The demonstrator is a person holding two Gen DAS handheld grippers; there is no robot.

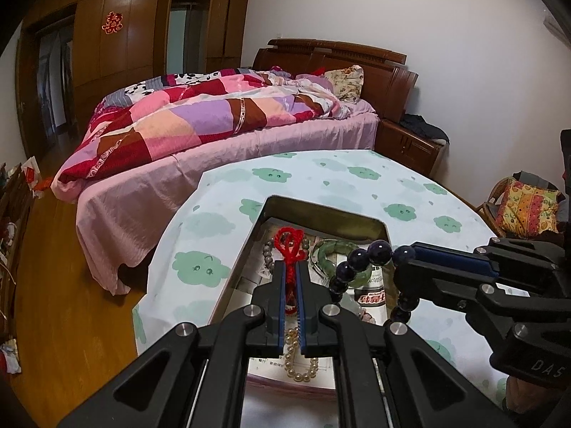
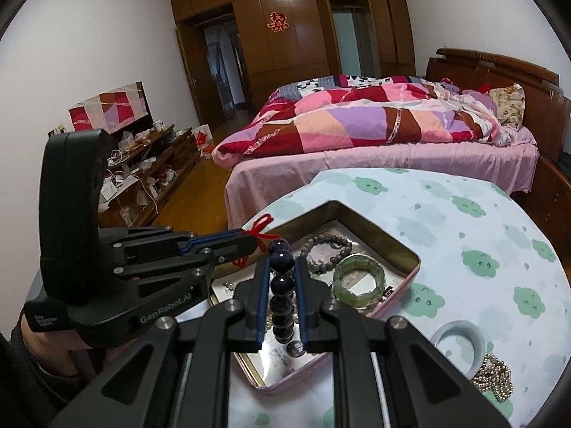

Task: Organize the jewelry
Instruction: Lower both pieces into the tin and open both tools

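Pinching a red cord (image 1: 291,249), left fingers (image 1: 274,285) close tight; right fingers (image 2: 263,285) clamp dark beads (image 2: 282,285).

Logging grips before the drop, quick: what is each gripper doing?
Left gripper: shut on the red knotted cord.
Right gripper: shut on the dark purple round-bead bracelet.

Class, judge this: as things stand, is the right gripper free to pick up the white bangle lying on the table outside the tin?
Probably not yet. The right gripper is shut on the dark bead bracelet, so its jaws are occupied, though nothing blocks the white bangle.
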